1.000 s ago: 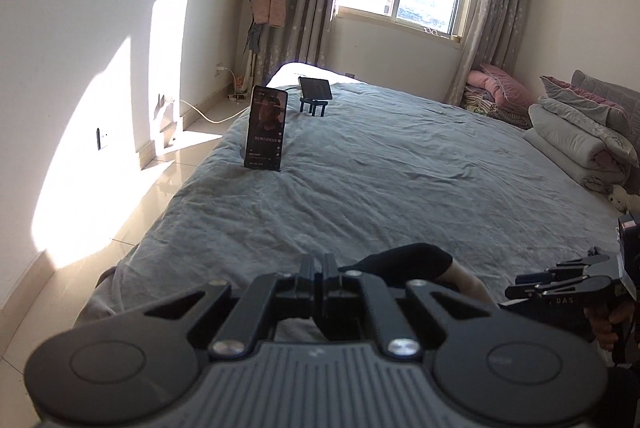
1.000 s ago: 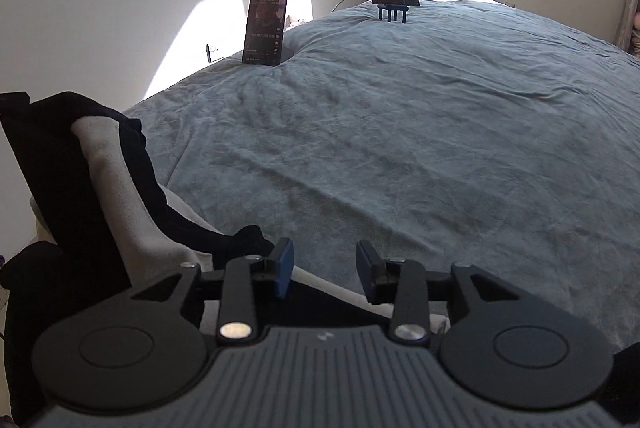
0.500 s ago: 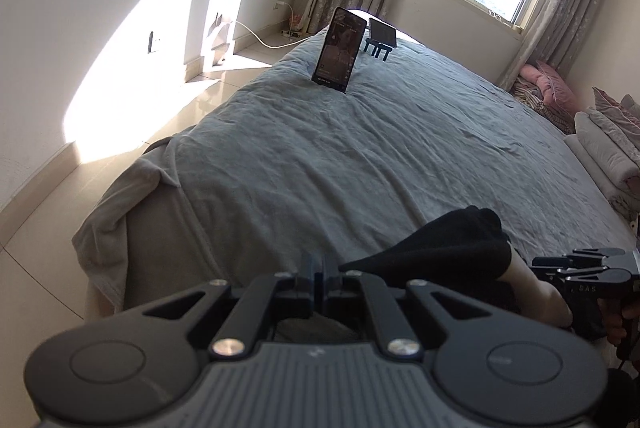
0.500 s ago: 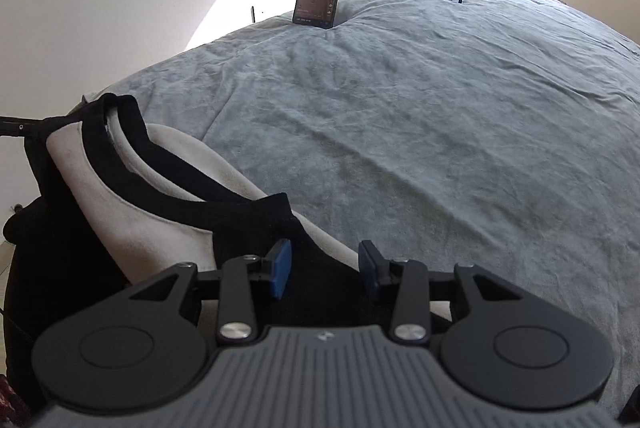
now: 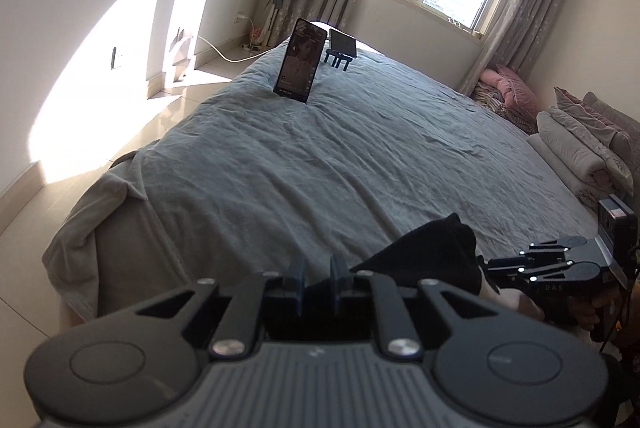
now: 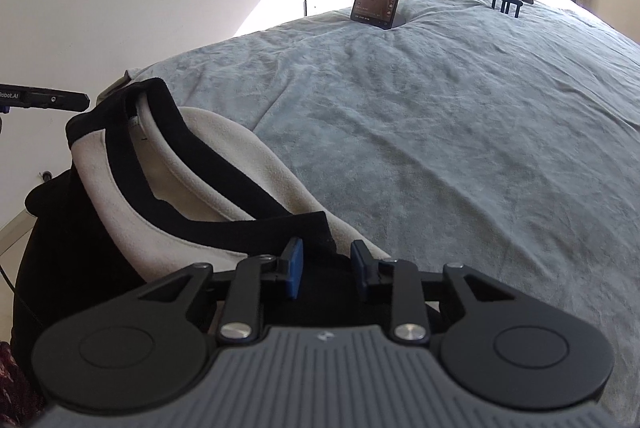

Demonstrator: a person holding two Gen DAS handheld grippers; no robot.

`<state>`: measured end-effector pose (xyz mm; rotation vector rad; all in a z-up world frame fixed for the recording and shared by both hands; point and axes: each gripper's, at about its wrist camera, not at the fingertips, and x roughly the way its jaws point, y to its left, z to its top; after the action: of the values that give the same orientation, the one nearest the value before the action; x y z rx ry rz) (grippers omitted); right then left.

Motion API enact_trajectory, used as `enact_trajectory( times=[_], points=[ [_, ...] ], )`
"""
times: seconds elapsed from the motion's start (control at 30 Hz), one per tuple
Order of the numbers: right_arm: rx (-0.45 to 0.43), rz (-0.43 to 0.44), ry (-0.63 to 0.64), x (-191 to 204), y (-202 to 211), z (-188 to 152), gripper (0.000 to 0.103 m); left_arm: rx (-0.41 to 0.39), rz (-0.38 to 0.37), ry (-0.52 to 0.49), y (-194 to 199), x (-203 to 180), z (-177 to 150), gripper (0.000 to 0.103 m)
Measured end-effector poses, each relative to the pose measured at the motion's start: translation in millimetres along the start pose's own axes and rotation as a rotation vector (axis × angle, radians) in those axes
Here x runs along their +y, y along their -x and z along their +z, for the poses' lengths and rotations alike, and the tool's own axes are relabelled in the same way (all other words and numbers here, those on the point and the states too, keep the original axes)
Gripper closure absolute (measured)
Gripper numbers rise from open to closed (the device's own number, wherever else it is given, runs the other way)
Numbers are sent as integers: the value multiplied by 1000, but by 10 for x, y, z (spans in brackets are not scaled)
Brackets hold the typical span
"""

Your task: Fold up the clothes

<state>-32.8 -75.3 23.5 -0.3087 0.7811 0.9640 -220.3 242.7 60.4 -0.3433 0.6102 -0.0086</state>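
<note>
Left wrist view showed the left gripper (image 5: pixel 318 278) low over the near corner of the grey bed (image 5: pixel 340 155), its fingers parted by a narrow gap with a dark edge of cloth running to them; whether they pinched that cloth could not be told. A black sleeve of the sweatshirt (image 5: pixel 436 254) lay just beyond on the bedcover, and the right gripper (image 5: pixel 496 264) reached in from the right beside it. A phone (image 5: pixel 299 61) stood propped upright far up the bed, a second phone on a small stand (image 5: pixel 342 45) behind it, with folded bedding (image 5: pixel 576 147) stacked along the right edge.

Right wrist view showed the right gripper (image 6: pixel 326 274) with its blue pads spread apart, black fabric of the cream-and-black sweatshirt (image 6: pixel 200 163) lying between and under them, not clamped. The garment was draped at the bed's near edge, collar up, its far shoulder close to the left gripper's tip (image 6: pixel 60 99).

By my reading, the step in hand was laying the garment out on the bed, before any fold. The next move would call for both grippers to close on the shoulders and draw the sweatshirt flat across the open bedcover.
</note>
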Motion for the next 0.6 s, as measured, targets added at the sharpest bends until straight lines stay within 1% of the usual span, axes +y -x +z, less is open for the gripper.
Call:
enact_trajectory(
  times=[0.03, 0.07, 0.1, 0.13, 0.2, 0.27, 0.3, 0.37, 0.4, 0.43, 0.5, 0.6],
  points=[
    [3, 2, 3, 6, -5, -1, 75, -9, -24, -25, -29, -39, 24, 58],
    [6, 4, 3, 9, -9, -5, 76, -9, -46, -49, -60, -66, 40, 51],
    [8, 6, 2, 10, -13, -10, 77, 5, -84, -87, -131, -110, 65, 44],
    [9, 7, 0, 10, -16, -13, 78, 28, -110, -107, -204, -123, 75, 41],
    [10, 7, -4, 7, -8, -26, 79, 75, -141, -121, -354, -120, 87, 41],
    [11, 8, -7, 8, 3, -39, 80, 99, -171, -92, -430, -71, 84, 41],
    [11, 8, -8, 11, 9, -46, 82, 111, -185, -77, -468, -47, 83, 43],
    [7, -2, -4, 33, 23, -64, 86, 123, -217, -49, -506, -10, 81, 60],
    [1, -11, -1, 46, 33, -74, 89, 124, -233, -34, -500, 2, 71, 78],
    [-6, -21, 3, 60, 42, -84, 90, 123, -236, -28, -502, 1, 71, 89],
    [-31, -53, -2, 82, 85, -106, 98, 115, -214, -35, -494, -22, 61, 101],
    [-80, -111, -19, 106, 176, -138, 101, 73, -172, -47, -441, -60, 62, 103]
  ],
)
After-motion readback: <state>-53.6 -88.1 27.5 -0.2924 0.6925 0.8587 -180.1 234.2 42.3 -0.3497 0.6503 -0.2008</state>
